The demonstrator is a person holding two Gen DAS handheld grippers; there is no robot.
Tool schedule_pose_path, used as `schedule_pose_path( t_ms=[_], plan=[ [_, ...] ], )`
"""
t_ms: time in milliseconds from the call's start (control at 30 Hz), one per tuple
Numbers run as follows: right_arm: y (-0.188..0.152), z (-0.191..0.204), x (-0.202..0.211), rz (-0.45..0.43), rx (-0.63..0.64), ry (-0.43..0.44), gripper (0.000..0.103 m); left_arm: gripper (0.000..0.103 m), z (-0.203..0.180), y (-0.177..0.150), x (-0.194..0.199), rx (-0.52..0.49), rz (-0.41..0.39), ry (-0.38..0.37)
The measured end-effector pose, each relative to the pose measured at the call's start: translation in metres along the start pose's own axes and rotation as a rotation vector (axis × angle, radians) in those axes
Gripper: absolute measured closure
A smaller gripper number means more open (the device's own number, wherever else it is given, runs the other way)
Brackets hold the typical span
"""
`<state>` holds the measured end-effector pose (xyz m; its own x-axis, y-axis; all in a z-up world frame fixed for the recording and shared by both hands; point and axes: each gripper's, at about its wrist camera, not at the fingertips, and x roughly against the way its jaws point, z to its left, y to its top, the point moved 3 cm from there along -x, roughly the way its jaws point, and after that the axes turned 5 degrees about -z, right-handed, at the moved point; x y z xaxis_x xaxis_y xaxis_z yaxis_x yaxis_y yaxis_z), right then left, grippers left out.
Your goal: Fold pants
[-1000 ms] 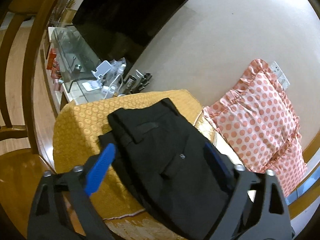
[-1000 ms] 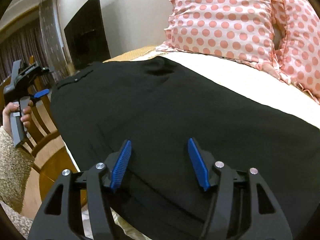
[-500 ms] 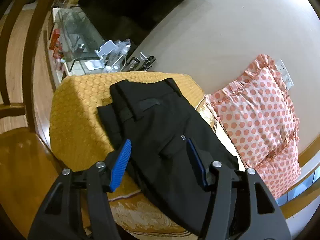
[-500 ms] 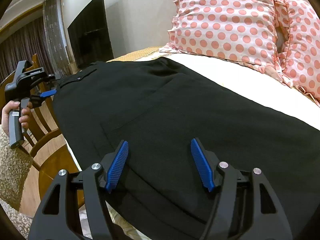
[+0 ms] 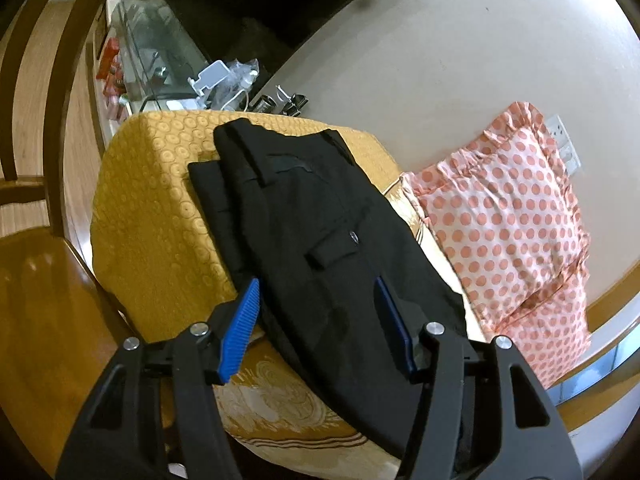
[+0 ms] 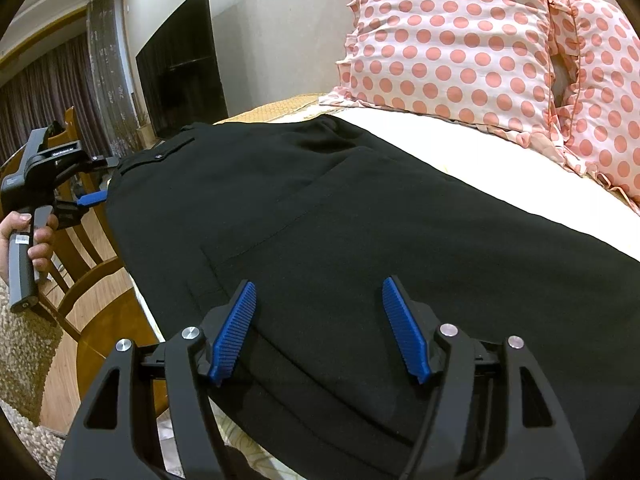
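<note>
Both tools (image 5: 316, 320) (image 6: 316, 320) angled down over pants (image 6: 360, 240).

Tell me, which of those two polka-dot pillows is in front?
The larger, upper polka-dot pillow is in front; it overlaps the second pillow, which shows behind it. Both lean beside the black pants.

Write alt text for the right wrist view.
Black pants lie spread across a bed, with the open right gripper poised over their near edge. A polka-dot pillow sits behind them, and a hand holds the left gripper at the far left.
</note>
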<state>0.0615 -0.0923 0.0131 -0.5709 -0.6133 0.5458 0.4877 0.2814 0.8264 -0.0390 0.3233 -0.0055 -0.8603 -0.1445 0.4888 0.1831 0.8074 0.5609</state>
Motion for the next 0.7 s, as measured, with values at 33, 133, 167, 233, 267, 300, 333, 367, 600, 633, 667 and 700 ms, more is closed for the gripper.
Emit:
schedule_pose_path(
  t_ms=[33,133,167,233,267,300,333,367,600,633,667,700],
  plan=[
    [0.0,0.0,0.0,-0.001,0.002,-0.001,0.034,0.049,-0.001,0.0,-0.001,0.002,0.001,0.0],
    [0.0,0.0,0.0,-0.002,0.003,-0.001,0.034,0.062,0.0,0.002,-0.005,0.036,0.008,-0.012],
    [0.0,0.0,0.0,-0.003,0.002,0.0,0.034,0.074,0.002,0.002,-0.006,0.044,0.01,-0.006],
    [0.0,0.0,0.0,-0.006,0.002,0.0,0.034,0.086,0.007,0.001,-0.009,0.059,0.014,0.014],
    [-0.001,0.0,0.0,-0.007,0.002,-0.001,0.034,0.089,0.009,0.001,-0.01,0.068,0.016,0.013],
    [-0.001,0.001,0.0,-0.007,0.004,-0.001,0.034,0.092,0.011,0.0,-0.008,0.072,0.011,0.012],
    [-0.001,0.001,0.0,-0.008,0.006,-0.002,0.034,0.093,0.011,-0.001,-0.007,0.066,0.006,0.015],
    [-0.001,0.001,0.0,-0.008,0.007,-0.002,0.034,0.094,0.009,-0.002,-0.005,0.053,-0.002,0.021],
    [-0.001,0.0,0.0,-0.011,0.017,-0.003,0.033,0.095,0.013,-0.012,0.009,0.047,-0.033,0.04],
    [-0.001,0.0,0.0,-0.012,0.019,-0.003,0.033,0.095,0.016,-0.013,0.009,0.048,-0.032,0.041],
    [-0.001,0.001,-0.001,-0.013,0.021,-0.003,0.033,0.095,0.017,-0.014,0.008,0.047,-0.032,0.039],
    [-0.001,0.001,-0.001,-0.013,0.022,-0.004,0.033,0.094,0.017,-0.013,0.009,0.046,-0.033,0.036]
  ],
)
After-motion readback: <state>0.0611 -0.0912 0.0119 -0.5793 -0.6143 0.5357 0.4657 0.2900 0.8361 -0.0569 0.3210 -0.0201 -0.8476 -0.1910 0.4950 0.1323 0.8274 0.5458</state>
